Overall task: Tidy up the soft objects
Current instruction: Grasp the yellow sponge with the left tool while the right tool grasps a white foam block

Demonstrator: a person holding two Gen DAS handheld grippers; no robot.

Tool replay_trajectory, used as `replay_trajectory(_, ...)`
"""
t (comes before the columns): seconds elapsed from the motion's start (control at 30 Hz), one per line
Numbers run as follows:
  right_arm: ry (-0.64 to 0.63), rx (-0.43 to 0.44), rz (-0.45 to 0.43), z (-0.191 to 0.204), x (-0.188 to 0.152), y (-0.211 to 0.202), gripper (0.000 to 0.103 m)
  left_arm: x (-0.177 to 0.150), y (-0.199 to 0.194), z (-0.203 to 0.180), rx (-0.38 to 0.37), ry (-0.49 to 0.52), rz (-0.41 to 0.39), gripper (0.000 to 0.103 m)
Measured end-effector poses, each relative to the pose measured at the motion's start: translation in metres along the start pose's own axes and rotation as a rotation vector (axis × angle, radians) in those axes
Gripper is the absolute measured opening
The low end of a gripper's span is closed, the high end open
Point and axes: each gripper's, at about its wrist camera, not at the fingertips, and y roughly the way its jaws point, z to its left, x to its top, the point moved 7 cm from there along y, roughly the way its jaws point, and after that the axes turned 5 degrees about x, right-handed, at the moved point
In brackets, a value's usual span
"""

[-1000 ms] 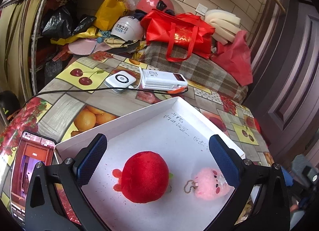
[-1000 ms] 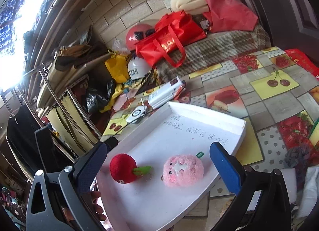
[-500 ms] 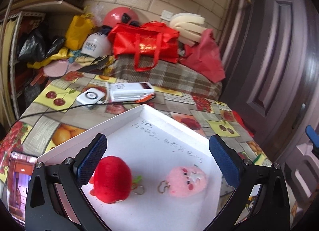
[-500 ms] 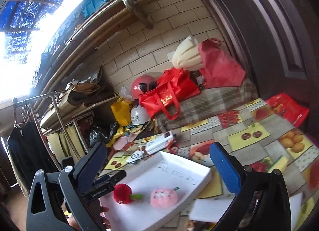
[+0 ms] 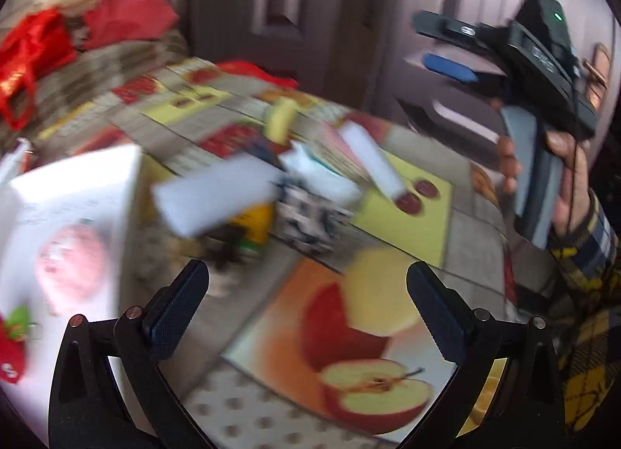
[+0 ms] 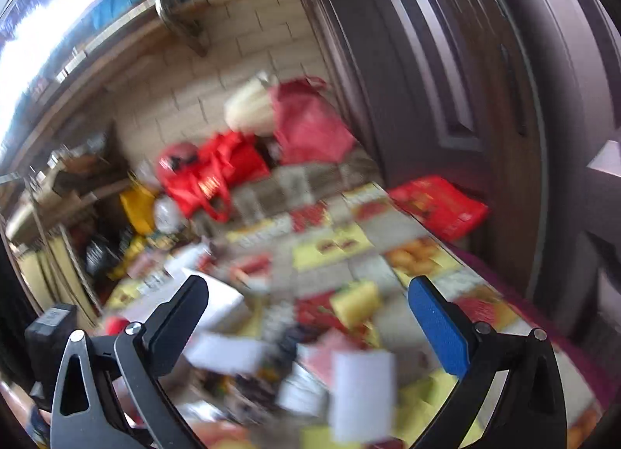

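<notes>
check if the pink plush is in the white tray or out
In: the pink plush lies on the white tray floor, inside its rim.

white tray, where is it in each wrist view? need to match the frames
Left wrist: white tray at far left, holding the blurred pink plush.
Right wrist: only its corner shows, lower left, behind the left finger of the right claw.
Shared landmark: yellow sponge on the fruit-print tablecloth.

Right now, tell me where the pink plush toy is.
In the left wrist view, the pink plush toy lies in the white tray at far left, above the red plush.
</notes>
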Motion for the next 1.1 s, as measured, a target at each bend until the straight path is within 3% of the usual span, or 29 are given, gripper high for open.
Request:
replay_trajectory(0.13,-0.047,-0.052,0.152,-0.02,-0.032,0.005,0.103,-0.012,0.025,-0.037,-0.078,0.042,0.095,0.102)
replay_trajectory(0.23,-0.065,-0.071,0.22,-0.03,-0.049,0.015,0.103,-0.023,0.032,-0.055,-0.08,0.077,0.122,0.102)
replay_trajectory(0.37,0.002,0.002,0.297,-0.032,-0.066,0.035,0.103,-0.028,0.043,-0.072,-0.072,0.119,0.148,0.098)
replay_trajectory(0.5,0.017,-0.026,0.365,-0.035,-0.084,0.05,0.103,-0.036,0.05,-0.074,-0.074,0.115,0.179,0.097)
replay_trajectory(0.57,0.035,-0.031,0.397,-0.039,-0.092,0.052,0.103,-0.037,0.053,-0.073,-0.051,0.118,0.183,0.085)
replay_trajectory(0.6,0.048,-0.026,0.405,-0.04,-0.093,0.052,0.097,-0.039,0.05,-0.073,-0.045,0.117,0.178,0.078)
replay_trajectory(0.63,0.059,-0.015,0.407,-0.041,-0.094,0.05,0.078,-0.038,0.049,-0.071,-0.041,0.11,0.171,0.062)
replay_trajectory(0.7,0.046,-0.017,0.427,-0.042,-0.096,0.048,0.052,-0.036,0.047,-0.066,-0.048,0.073,0.162,0.061)
replay_trajectory(0.73,0.034,-0.023,0.435,-0.042,-0.097,0.048,0.052,-0.035,0.047,-0.063,-0.064,0.051,0.16,0.06)
replay_trajectory(0.9,-0.006,-0.021,0.367,-0.036,-0.085,0.033,0.052,-0.029,0.045,-0.061,-0.066,0.054,0.14,0.06)
replay_trajectory(1.1,-0.01,-0.002,0.232,-0.027,-0.054,0.015,0.052,-0.013,0.022,-0.066,-0.106,0.075,0.021,0.06)
